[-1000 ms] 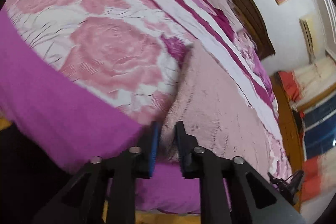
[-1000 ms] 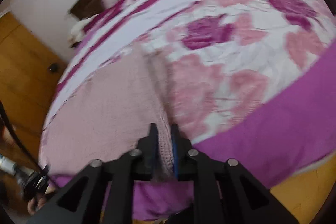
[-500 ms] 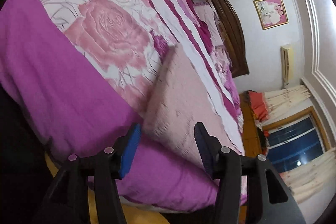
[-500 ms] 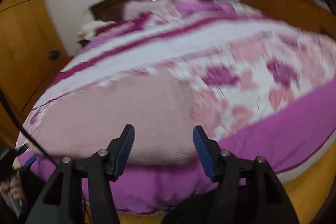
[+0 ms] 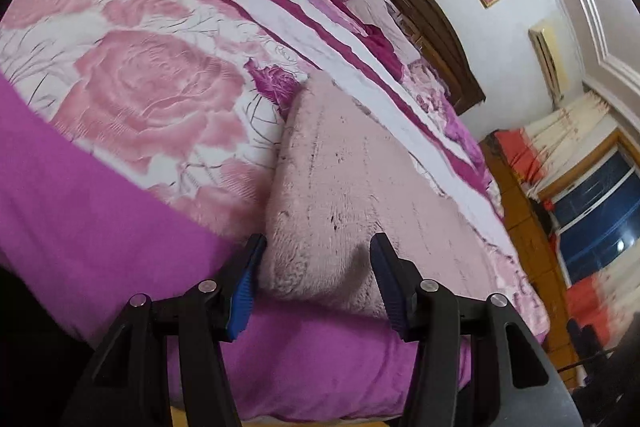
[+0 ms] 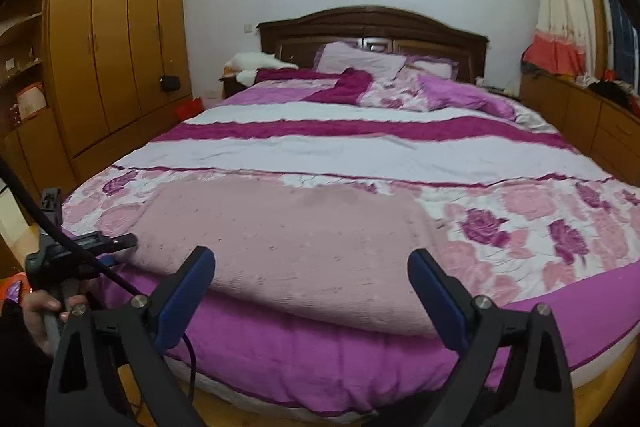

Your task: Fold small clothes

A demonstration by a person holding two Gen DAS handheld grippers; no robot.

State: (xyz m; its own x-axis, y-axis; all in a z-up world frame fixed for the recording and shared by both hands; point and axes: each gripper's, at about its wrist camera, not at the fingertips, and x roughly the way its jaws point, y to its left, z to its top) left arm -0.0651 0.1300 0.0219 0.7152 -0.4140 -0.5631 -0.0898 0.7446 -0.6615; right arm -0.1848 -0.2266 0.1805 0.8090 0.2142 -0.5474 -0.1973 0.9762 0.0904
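One pink garment (image 6: 288,239) lies folded; left gripper (image 5: 316,267) parted, right gripper (image 6: 312,279) opening, both empty

Blurred curtains (image 5: 576,291); bed (image 5: 80,187) cut off at left.

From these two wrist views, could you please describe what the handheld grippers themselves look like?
Both the left gripper and the right gripper have matte black angular finger arms with silver screw heads and blue ribbed pads. A black cable crosses the right wrist view.
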